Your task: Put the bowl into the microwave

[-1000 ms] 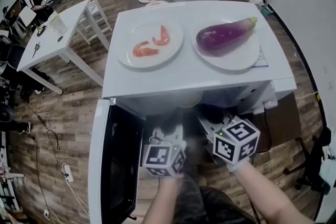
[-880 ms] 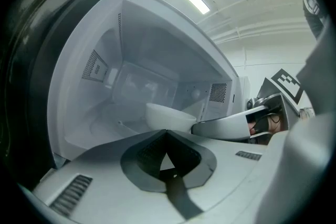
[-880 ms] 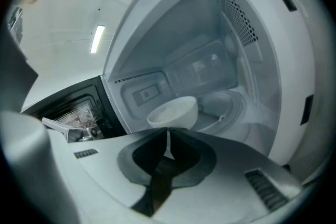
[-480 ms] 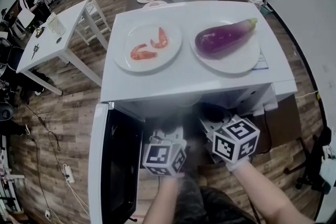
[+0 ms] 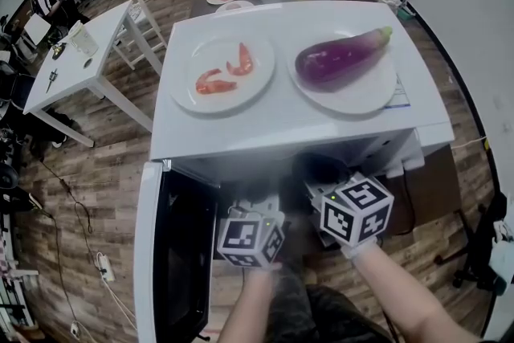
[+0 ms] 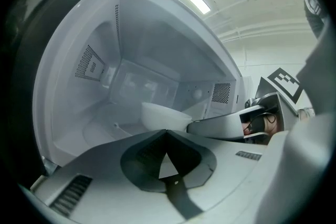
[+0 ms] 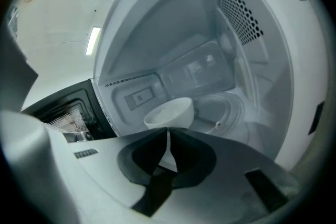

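1. The white bowl (image 7: 169, 112) sits inside the open microwave (image 5: 281, 123), near the cavity's front.
2. The right gripper (image 7: 168, 138) has its fingers pinched on the bowl's near rim.
3. The left gripper (image 6: 167, 135) has its fingers together and empty, just short of the bowl.
4. The door (image 5: 173, 253) stands open at left.
5. On the microwave's top, shrimp (image 5: 210, 81) and an eggplant (image 5: 341, 56) lie well apart.
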